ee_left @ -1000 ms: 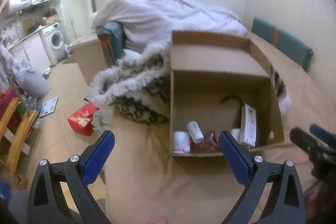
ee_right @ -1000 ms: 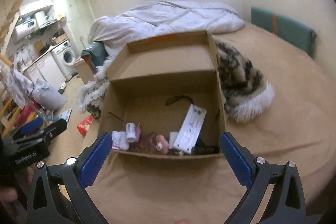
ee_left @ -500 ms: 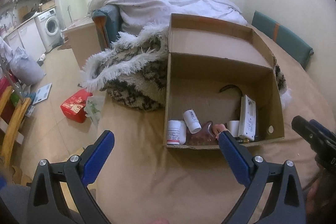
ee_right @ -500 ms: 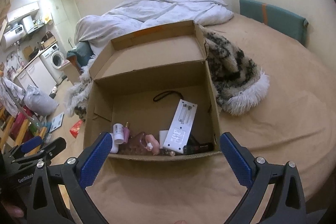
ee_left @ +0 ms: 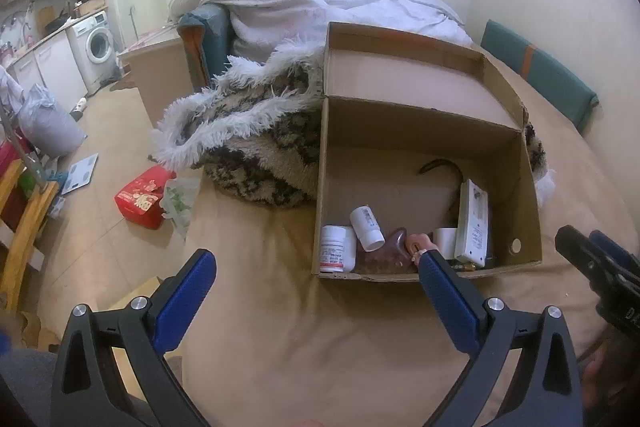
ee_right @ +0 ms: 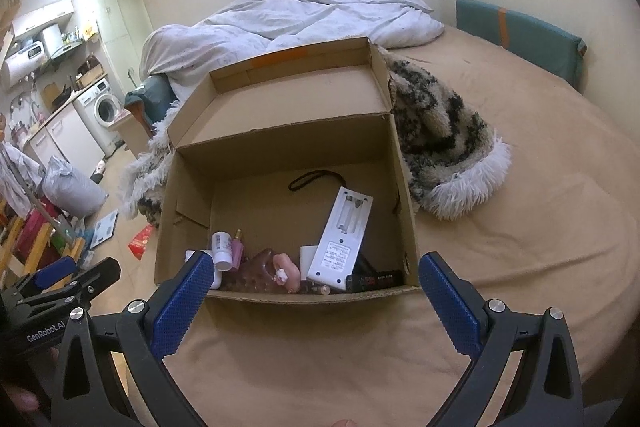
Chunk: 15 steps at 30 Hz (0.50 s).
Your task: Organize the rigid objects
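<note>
An open cardboard box (ee_left: pixel 424 115) (ee_right: pixel 280 147) sits on a tan bedsheet. Along its near wall lie a white pill bottle (ee_left: pixel 334 249), a second white bottle (ee_left: pixel 366 223) (ee_right: pixel 222 247), a brownish piece (ee_left: pixel 386 255) (ee_right: pixel 262 267), a pink item (ee_right: pixel 286 269), a long white flat device (ee_left: pixel 474 223) (ee_right: pixel 342 235) and a black cord (ee_right: pixel 316 181). My left gripper (ee_left: pixel 316 271) hovers open just before the box's near left corner, holding nothing. My right gripper (ee_right: pixel 312 275) is open in front of the box's near wall, empty. Each gripper shows at the edge of the other's view.
A shaggy black-and-white blanket (ee_left: pixel 256 131) (ee_right: pixel 444 131) lies behind and beside the box. A rumpled white duvet (ee_right: pixel 288 23) covers the far bed, and a teal cushion (ee_right: pixel 520 35) leans on the wall. Left of the bed, a red pack (ee_left: pixel 140 197) lies on the floor.
Both grippers have risen and tilted down toward the box, so its contents show more fully. Both stayed open and empty. Nothing in the box has moved.
</note>
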{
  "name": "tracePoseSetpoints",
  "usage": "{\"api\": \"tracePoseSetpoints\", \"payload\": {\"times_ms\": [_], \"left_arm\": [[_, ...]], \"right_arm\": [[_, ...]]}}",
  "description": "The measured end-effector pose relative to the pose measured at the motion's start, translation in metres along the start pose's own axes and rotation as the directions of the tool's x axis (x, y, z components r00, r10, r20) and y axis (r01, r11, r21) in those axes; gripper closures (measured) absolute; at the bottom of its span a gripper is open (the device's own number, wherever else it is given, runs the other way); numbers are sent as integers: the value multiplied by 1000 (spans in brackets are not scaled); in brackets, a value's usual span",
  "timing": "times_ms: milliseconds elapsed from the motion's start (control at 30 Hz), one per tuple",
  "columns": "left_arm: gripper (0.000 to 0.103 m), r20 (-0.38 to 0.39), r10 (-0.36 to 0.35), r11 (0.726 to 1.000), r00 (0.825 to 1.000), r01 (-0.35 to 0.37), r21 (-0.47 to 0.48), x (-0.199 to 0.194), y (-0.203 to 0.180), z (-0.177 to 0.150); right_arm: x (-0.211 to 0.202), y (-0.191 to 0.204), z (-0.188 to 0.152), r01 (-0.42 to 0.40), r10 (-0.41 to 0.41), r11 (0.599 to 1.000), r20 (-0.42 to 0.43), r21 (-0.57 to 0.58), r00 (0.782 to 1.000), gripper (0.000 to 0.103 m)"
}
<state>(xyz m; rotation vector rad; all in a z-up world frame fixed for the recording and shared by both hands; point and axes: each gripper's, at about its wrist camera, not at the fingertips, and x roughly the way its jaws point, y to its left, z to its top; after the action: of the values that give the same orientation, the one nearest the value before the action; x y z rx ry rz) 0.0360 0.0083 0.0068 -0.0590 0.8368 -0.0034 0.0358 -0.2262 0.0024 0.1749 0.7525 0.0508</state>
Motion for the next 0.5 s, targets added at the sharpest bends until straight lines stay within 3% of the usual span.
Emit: {"api": "tracePoseSetpoints", "payload": {"times_ms": [500], "left_arm": [[2, 8, 3, 1000, 1000, -3, 21, -3, 0, -1]], "right_arm": [[-2, -1, -1, 3, -3, 1000, 2, -7, 1000, 0]]}}
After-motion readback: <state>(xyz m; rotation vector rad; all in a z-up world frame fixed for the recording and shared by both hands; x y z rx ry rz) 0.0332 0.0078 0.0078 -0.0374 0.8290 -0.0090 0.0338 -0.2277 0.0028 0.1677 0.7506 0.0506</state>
